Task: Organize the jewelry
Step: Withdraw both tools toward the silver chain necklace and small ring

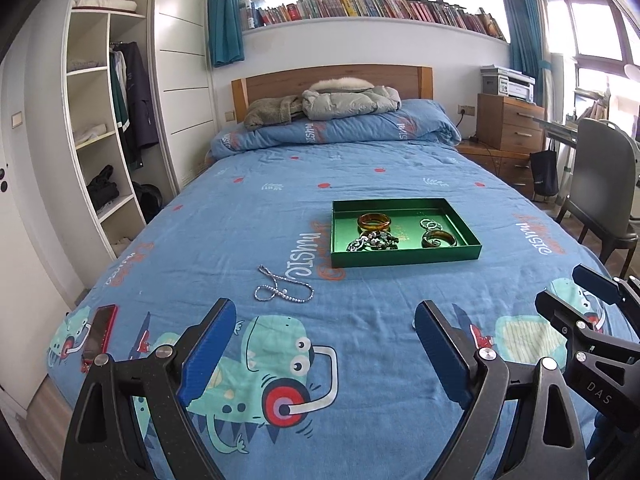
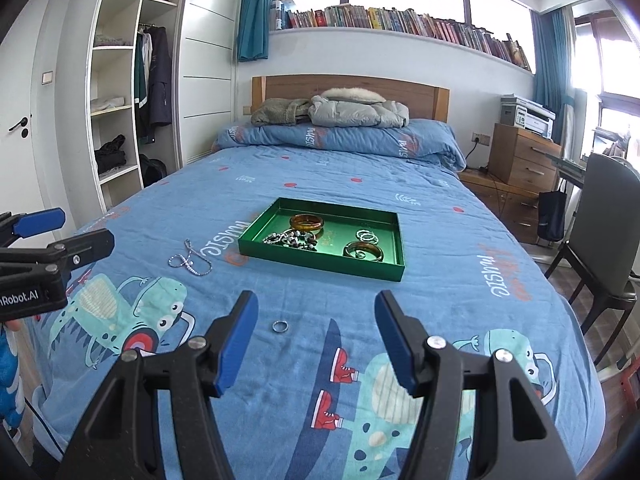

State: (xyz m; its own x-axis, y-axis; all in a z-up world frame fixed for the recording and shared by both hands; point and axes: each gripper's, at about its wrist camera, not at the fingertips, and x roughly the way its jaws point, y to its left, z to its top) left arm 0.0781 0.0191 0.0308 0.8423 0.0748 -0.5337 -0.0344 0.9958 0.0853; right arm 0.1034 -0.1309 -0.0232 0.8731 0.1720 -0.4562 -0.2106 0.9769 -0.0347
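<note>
A green tray sits on the blue bedspread and holds amber bangles, a dark bead bracelet and small silver rings. A silver chain lies on the bed left of the tray. A small silver ring lies just ahead of my right gripper, which is open and empty. My left gripper is open and empty, short of the chain. The ring does not show in the left wrist view.
A red phone lies near the bed's left edge. Folded jackets rest at the headboard. A grey chair and wooden drawers stand right of the bed, an open wardrobe left.
</note>
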